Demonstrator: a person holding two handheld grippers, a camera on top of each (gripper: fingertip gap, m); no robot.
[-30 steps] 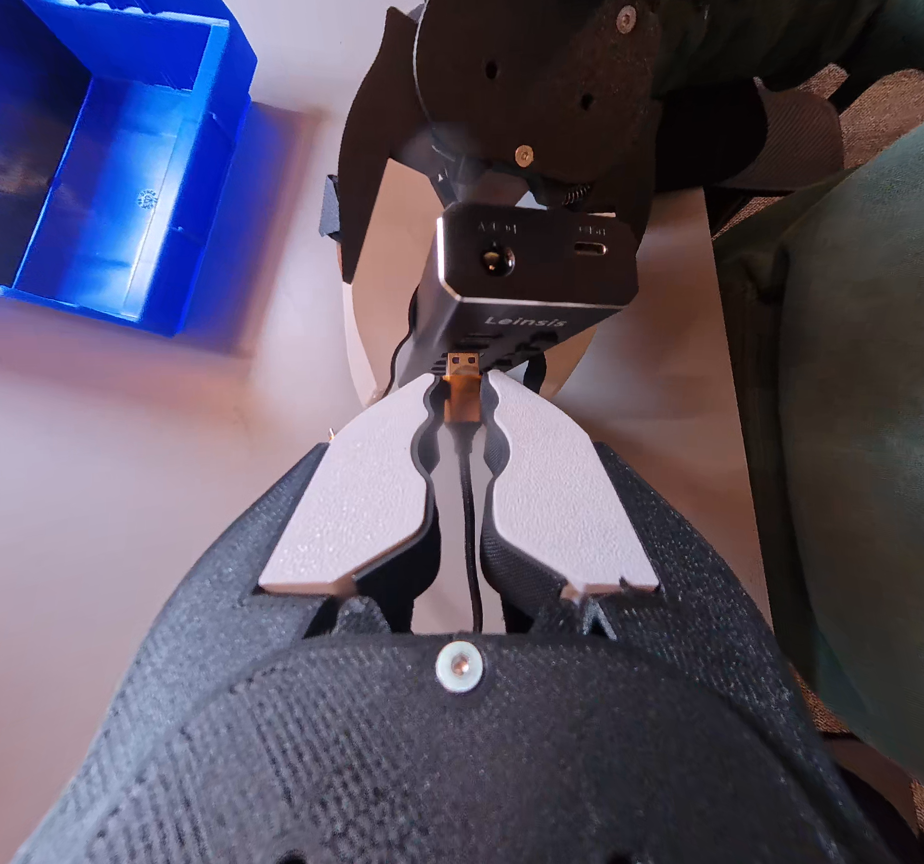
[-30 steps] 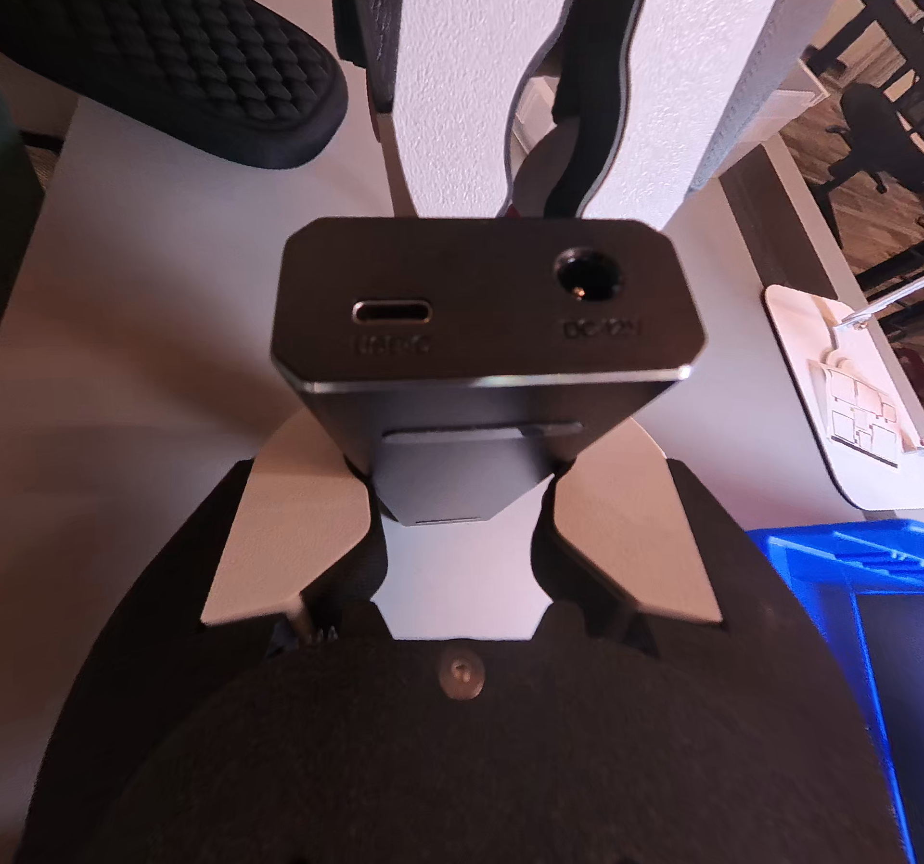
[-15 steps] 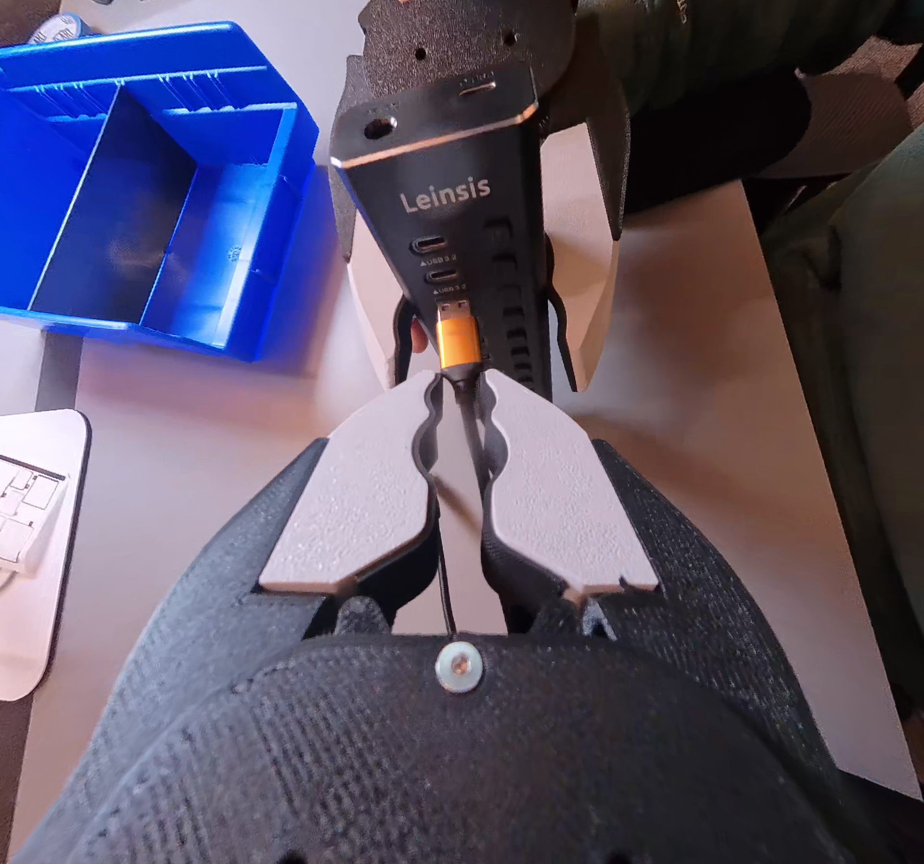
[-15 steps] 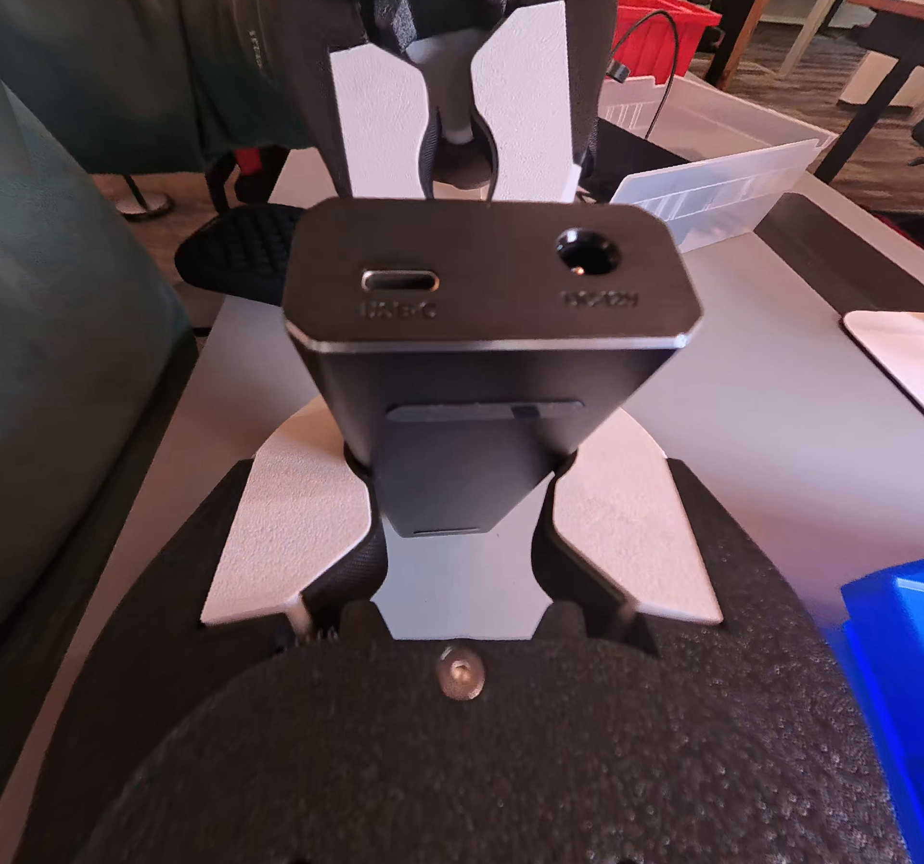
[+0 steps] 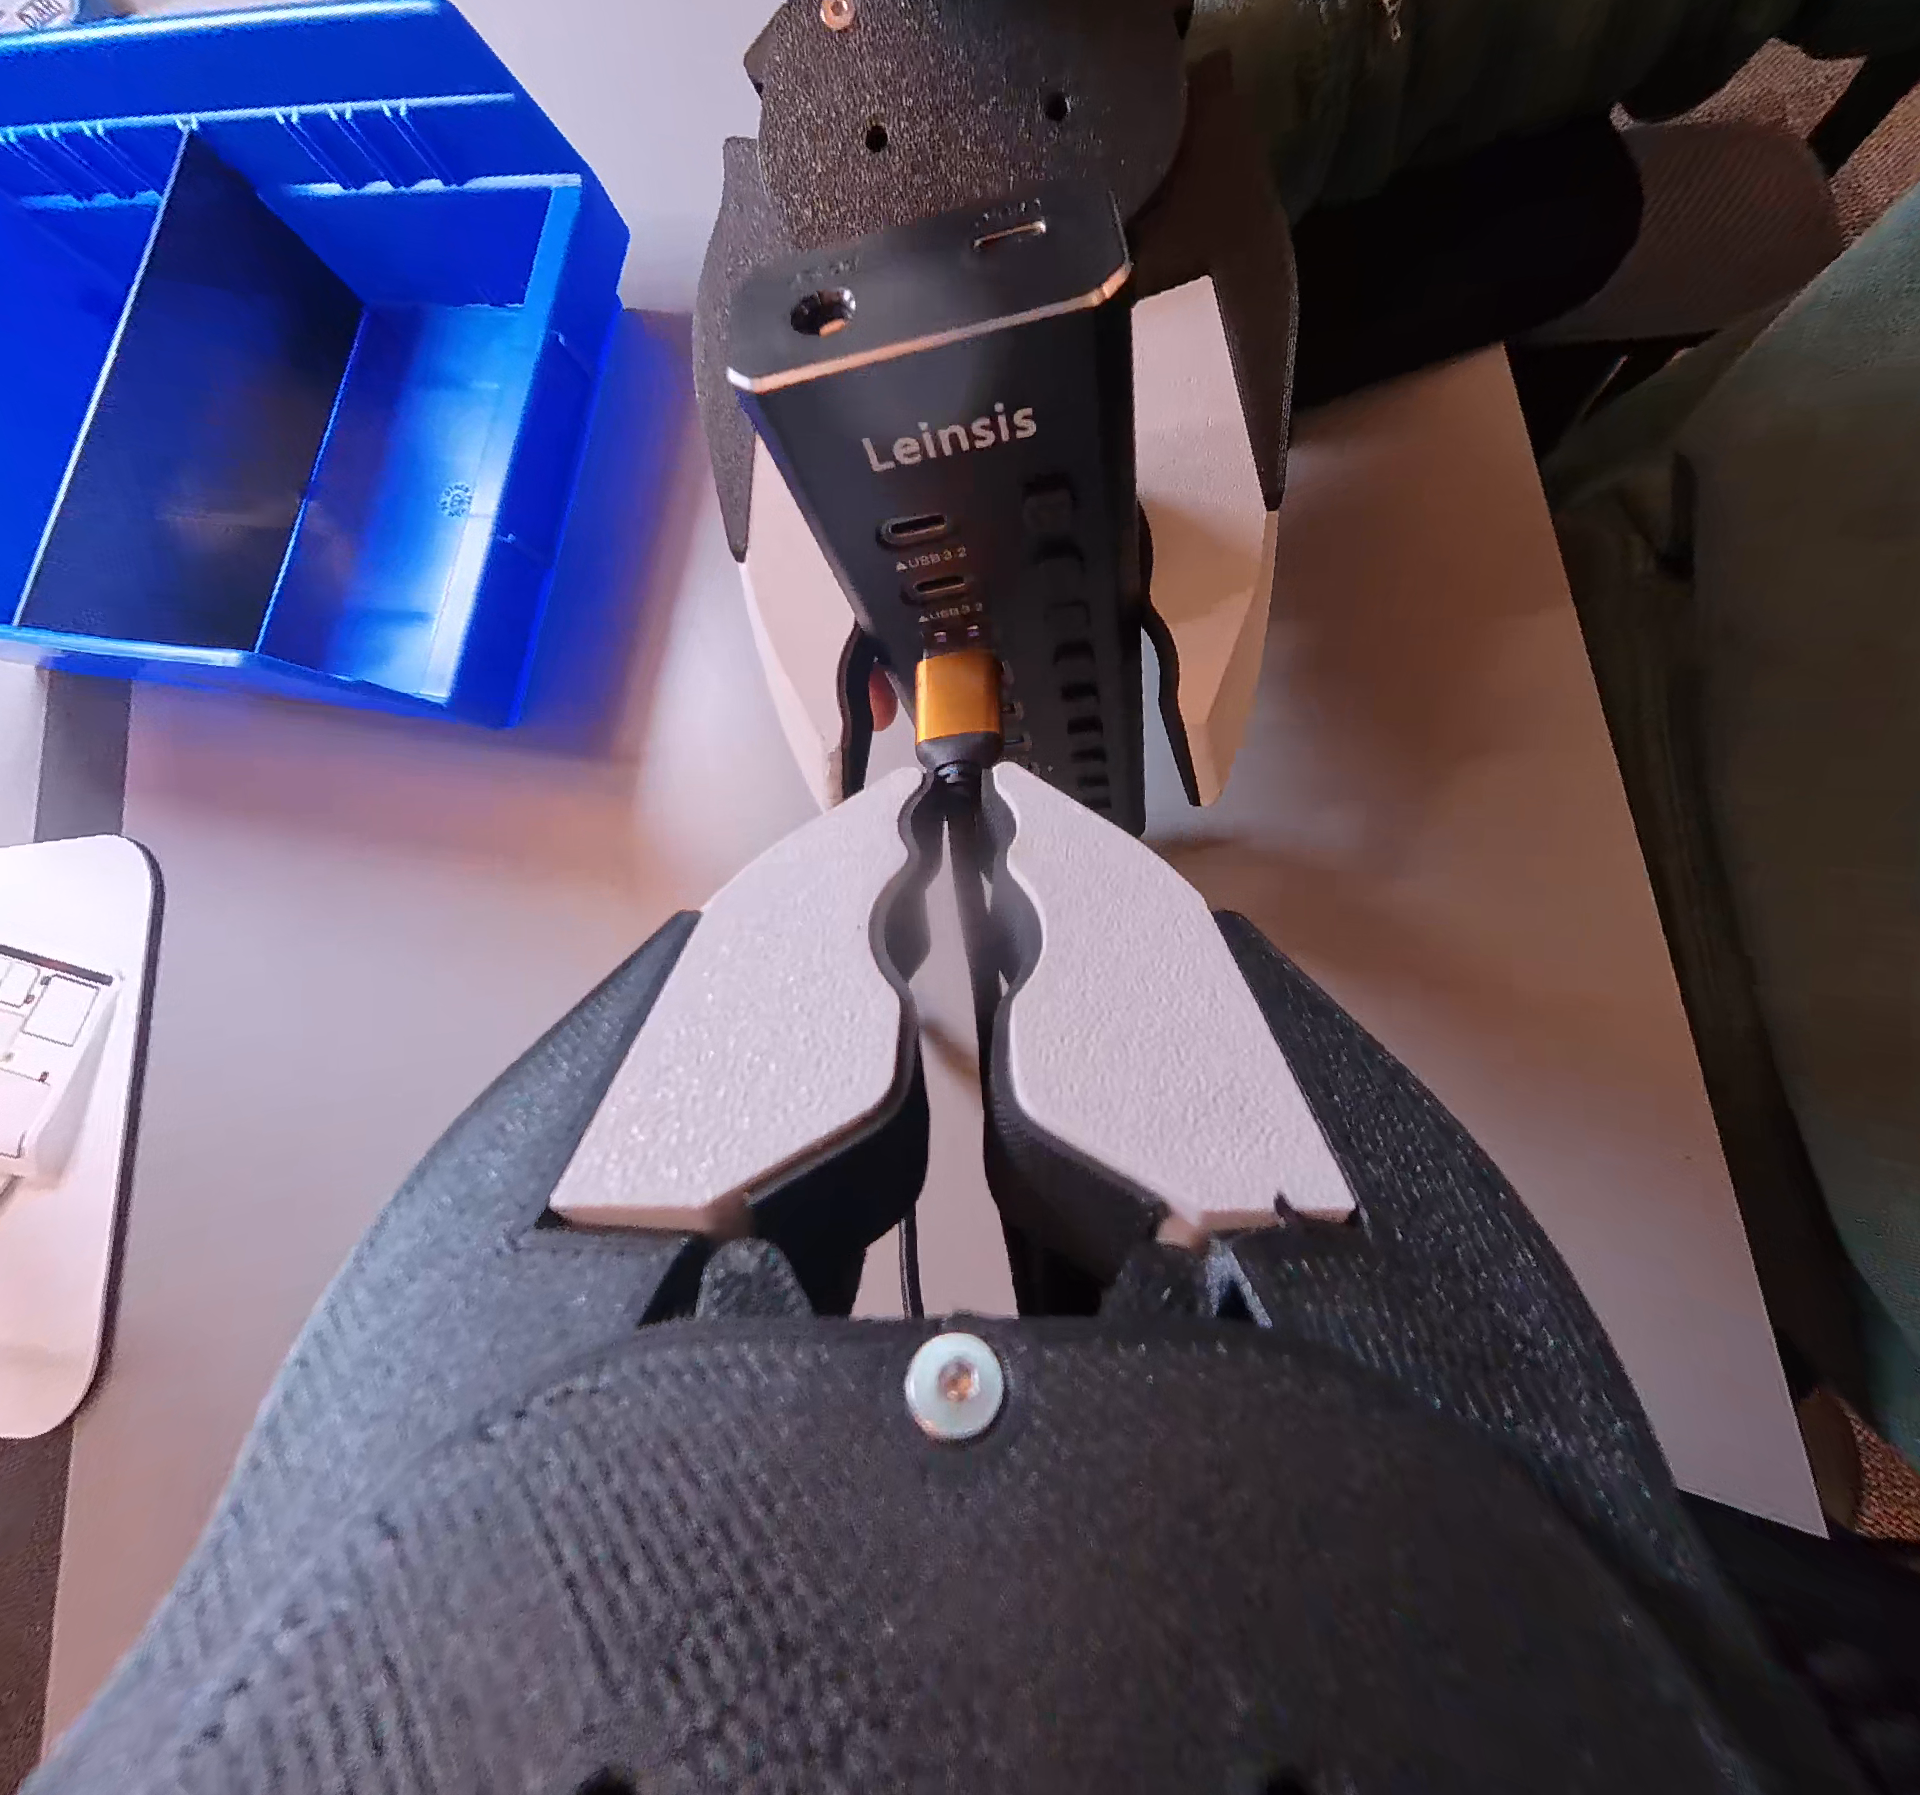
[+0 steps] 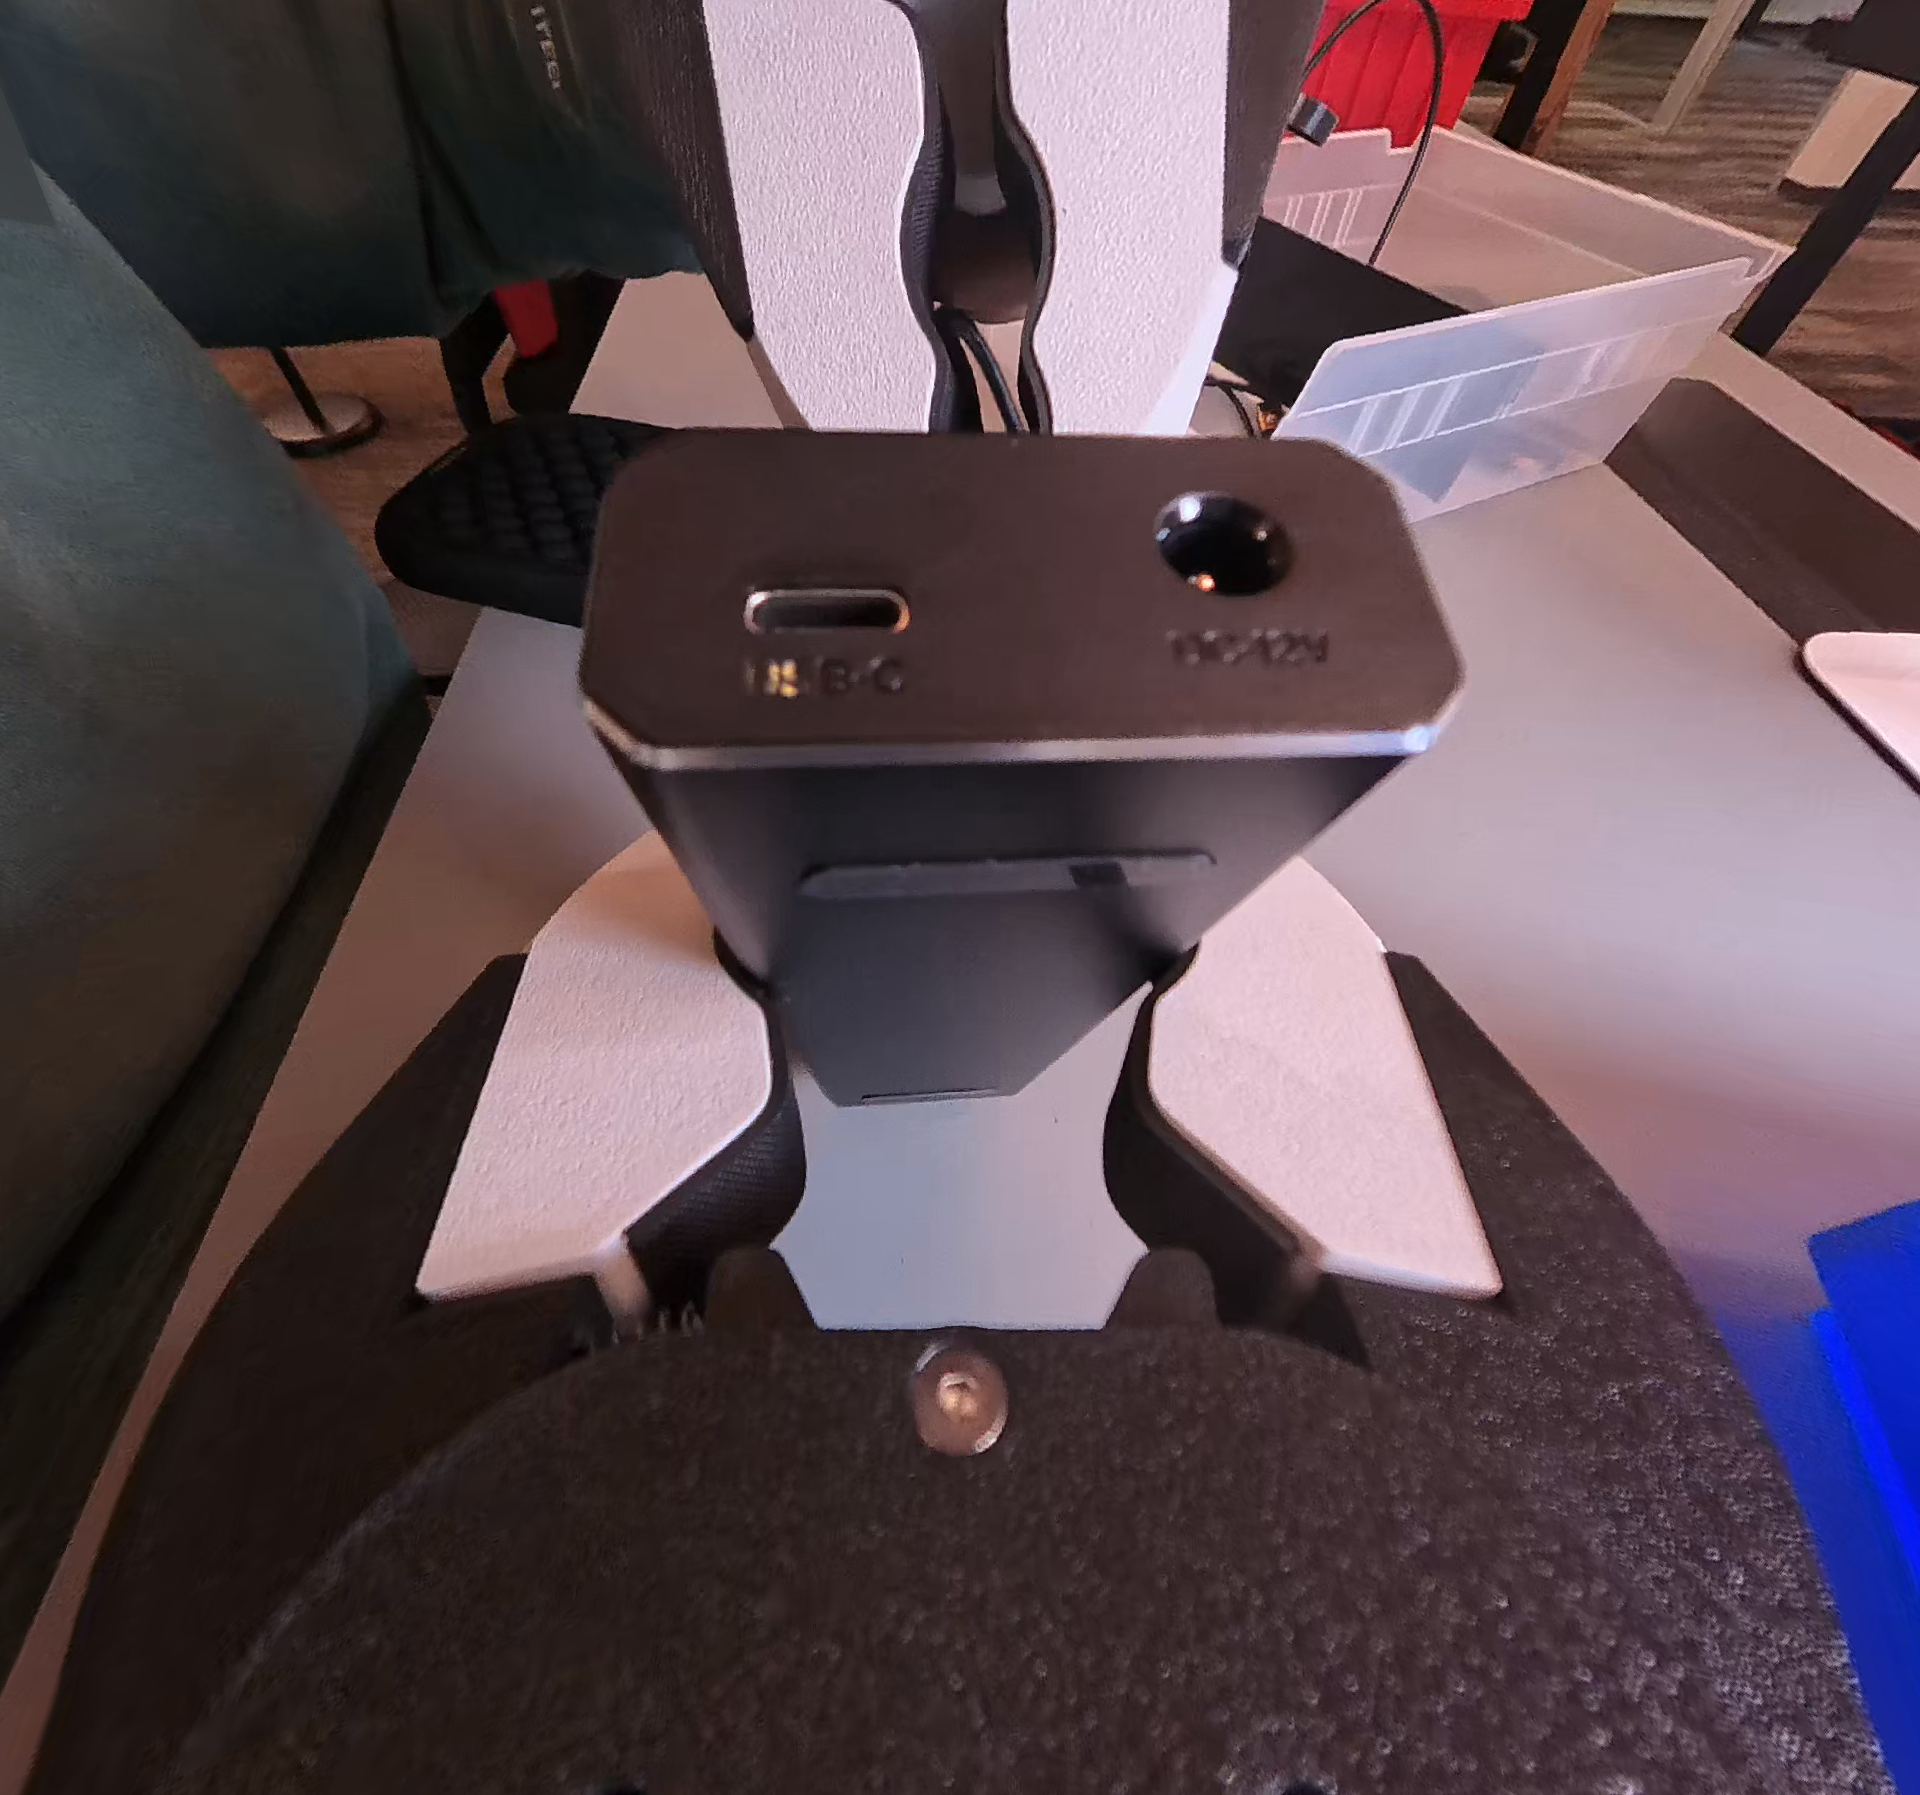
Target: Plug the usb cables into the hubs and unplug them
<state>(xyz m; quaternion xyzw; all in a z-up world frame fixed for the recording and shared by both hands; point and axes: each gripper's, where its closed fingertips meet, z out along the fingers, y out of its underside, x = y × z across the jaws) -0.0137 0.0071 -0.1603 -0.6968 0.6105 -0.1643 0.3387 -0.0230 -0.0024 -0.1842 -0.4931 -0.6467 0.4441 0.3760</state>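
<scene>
A dark USB hub (image 5: 966, 457) is held upright over the white table (image 5: 416, 914) by my right gripper (image 6: 961, 924), which is shut on its lower body. The hub's end face with two sockets fills the right wrist view (image 6: 1018, 602). An orange USB plug (image 5: 956, 701) sits in a port on the hub's front, its metal tip hidden. My left gripper (image 5: 954, 789) is shut on the black cable (image 5: 964, 914) right behind the plug. The left gripper also shows beyond the hub in the right wrist view (image 6: 982, 395).
A blue divided bin (image 5: 260, 374) stands at the left. A white pad (image 5: 62, 1070) lies at the left edge. A clear plastic bin (image 6: 1507, 291) and a red bin (image 6: 1423, 31) stand beyond the hub. A person's green sleeve (image 5: 1507, 31) is behind it. The table's edge runs at the right. Left and right tips are no more than a few centimetres apart.
The orange plug has gone into the hub's port; its metal tip no longer shows. My left gripper's hold has slid from the plug back onto the cable. The hub has tilted upright.
</scene>
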